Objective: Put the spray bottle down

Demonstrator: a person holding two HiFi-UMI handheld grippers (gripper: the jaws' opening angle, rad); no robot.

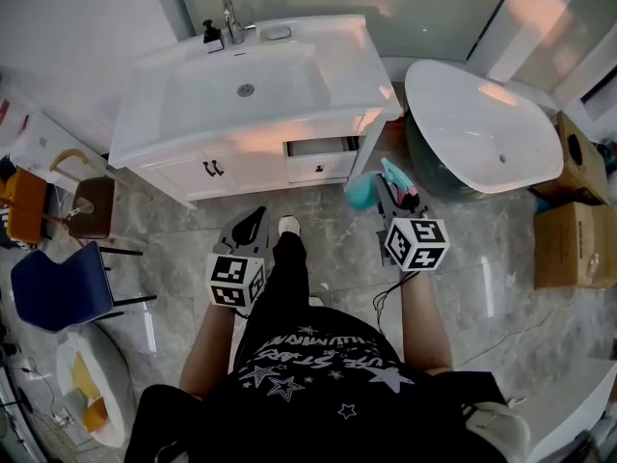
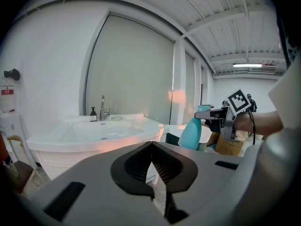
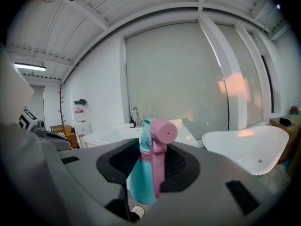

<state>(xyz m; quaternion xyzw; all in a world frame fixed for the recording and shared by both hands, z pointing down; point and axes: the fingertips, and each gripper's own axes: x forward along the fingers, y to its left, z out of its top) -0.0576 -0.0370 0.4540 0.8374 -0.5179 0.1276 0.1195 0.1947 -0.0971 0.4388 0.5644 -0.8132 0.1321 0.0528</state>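
My right gripper (image 1: 384,189) (image 3: 151,150) is shut on a teal spray bottle (image 1: 363,192) (image 3: 142,180) with a pink trigger head (image 3: 162,132). The bottle hangs upright above the floor, in front of the vanity's right end. From the left gripper view the bottle (image 2: 191,133) shows off to the right, held in the right gripper (image 2: 221,117). My left gripper (image 1: 253,220) (image 2: 153,150) is held level in front of the vanity, its jaws together with nothing between them.
A white sink vanity (image 1: 154,141) with a tap (image 1: 231,19) and soap bottle (image 1: 211,35) stands ahead, one drawer (image 1: 323,158) pulled open. A white bathtub (image 1: 482,128) is at the right, cardboard boxes (image 1: 575,244) beyond it. A blue chair (image 1: 56,285) and a stool (image 1: 92,207) stand at the left.
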